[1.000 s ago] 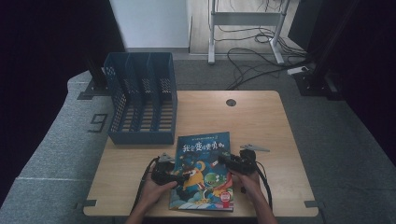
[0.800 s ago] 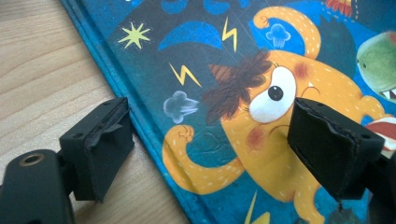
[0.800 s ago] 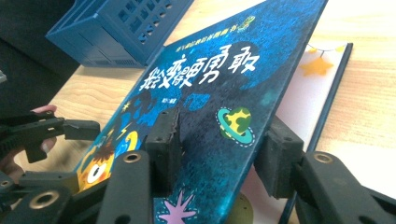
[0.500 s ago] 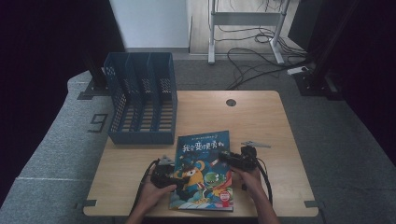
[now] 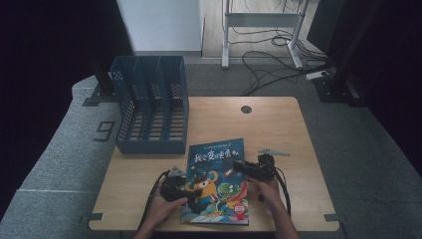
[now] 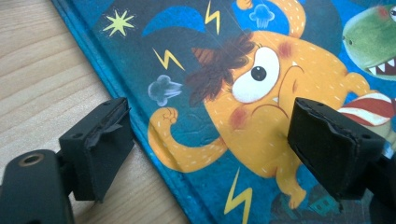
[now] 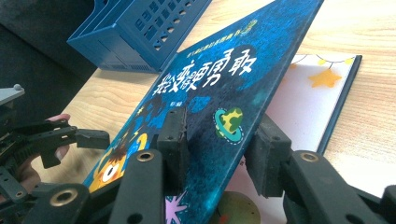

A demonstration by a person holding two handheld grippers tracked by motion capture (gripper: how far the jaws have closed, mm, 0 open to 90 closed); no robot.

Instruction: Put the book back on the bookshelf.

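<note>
The blue file rack (image 5: 152,112) at the worktop's (image 5: 278,124) back left has open slots. The picture book (image 5: 216,181) lies near the front edge. The right hand-held gripper (image 7: 217,135) has just been closing on its lifted front cover. The left hand-held gripper (image 6: 208,140) stands wide over the book's left edge.

My left gripper (image 5: 191,190) hovers with jaws spread wide, while my right gripper (image 5: 238,167), jaws just closing, clamps a raised cover.
</note>
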